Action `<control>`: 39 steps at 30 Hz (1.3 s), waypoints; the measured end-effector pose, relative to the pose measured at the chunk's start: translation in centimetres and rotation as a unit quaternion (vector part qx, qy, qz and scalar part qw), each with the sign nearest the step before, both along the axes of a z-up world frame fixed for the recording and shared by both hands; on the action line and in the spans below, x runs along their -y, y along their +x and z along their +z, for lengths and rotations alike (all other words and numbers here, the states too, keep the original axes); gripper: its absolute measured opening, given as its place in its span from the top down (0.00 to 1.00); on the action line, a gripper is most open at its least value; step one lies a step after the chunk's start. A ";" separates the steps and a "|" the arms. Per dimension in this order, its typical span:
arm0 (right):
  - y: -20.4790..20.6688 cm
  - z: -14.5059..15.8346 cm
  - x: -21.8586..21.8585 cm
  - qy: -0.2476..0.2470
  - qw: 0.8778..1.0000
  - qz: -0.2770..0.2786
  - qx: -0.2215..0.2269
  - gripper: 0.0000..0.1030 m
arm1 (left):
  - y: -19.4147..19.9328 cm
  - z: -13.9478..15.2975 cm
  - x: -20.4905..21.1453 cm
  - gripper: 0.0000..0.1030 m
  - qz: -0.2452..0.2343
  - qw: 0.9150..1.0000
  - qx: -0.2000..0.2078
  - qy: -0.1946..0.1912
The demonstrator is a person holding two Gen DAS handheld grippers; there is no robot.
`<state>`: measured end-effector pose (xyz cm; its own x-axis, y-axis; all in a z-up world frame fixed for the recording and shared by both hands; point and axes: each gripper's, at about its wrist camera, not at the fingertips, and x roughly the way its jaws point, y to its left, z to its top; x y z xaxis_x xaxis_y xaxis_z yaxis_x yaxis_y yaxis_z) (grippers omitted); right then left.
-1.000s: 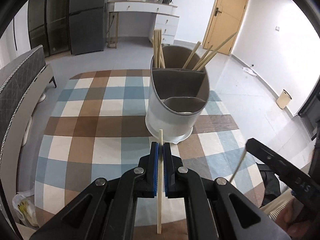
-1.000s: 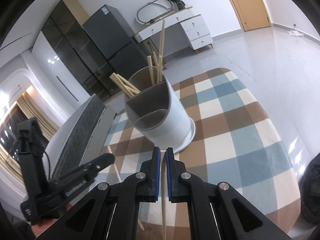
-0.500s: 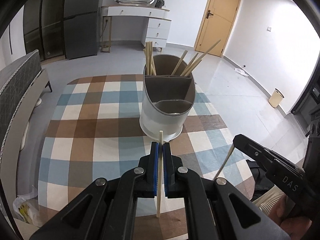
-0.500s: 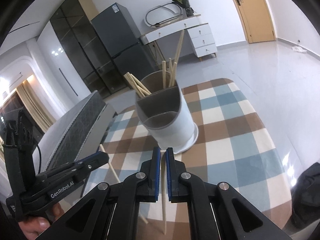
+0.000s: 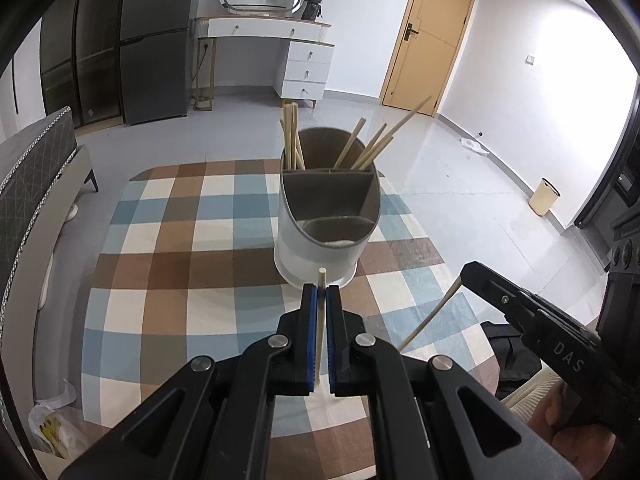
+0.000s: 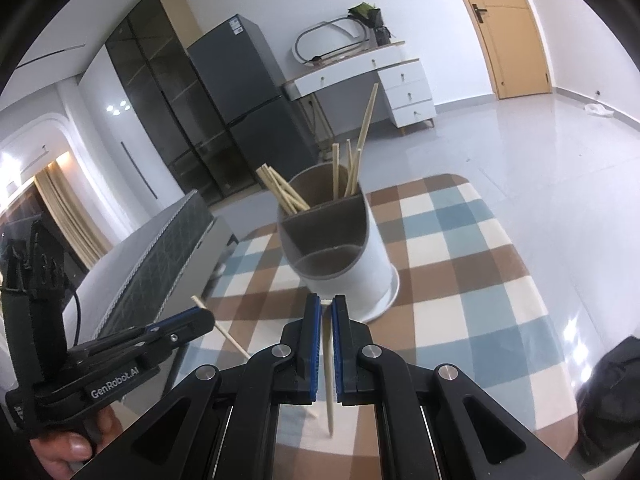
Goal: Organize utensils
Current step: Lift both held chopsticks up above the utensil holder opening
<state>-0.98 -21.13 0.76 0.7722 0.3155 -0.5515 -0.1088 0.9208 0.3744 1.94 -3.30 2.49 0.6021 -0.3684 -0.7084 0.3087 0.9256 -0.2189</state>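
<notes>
A chopstick was clamped in the left gripper, another in the right gripper. The holder stood mid-frame on a checked cloth; fridge and door were seen above.

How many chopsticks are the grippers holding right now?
2: one chopstick clamped in the left gripper, the other chopstick in the right gripper. More stand in the holder.

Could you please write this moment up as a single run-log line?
left gripper: shut on chopstick | right gripper: shut on second chopstick | utensil holder: ahead on checked tablecloth, rear compartments hold chopsticks
</notes>
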 end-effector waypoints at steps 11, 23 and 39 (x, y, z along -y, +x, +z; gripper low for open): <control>0.5 2.9 -0.1 -0.007 0.999 -0.006 0.038 0.95 | 1.3 3.4 -0.5 1.00 -0.006 1.000 0.005 -0.028; 3.5 10.3 1.6 -0.021 0.994 -0.021 0.101 0.95 | 4.3 11.2 1.0 1.00 -0.015 0.997 0.058 -0.050; 11.1 15.4 0.0 -0.041 0.987 -0.010 0.156 0.95 | 11.1 12.8 0.9 1.00 0.001 0.994 0.100 -0.042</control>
<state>10.12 -21.16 16.16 0.9144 0.2626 -0.3080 -0.1885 0.9497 0.2499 13.05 -4.23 15.27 0.7295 -0.4187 -0.5409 0.3514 0.9078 -0.2288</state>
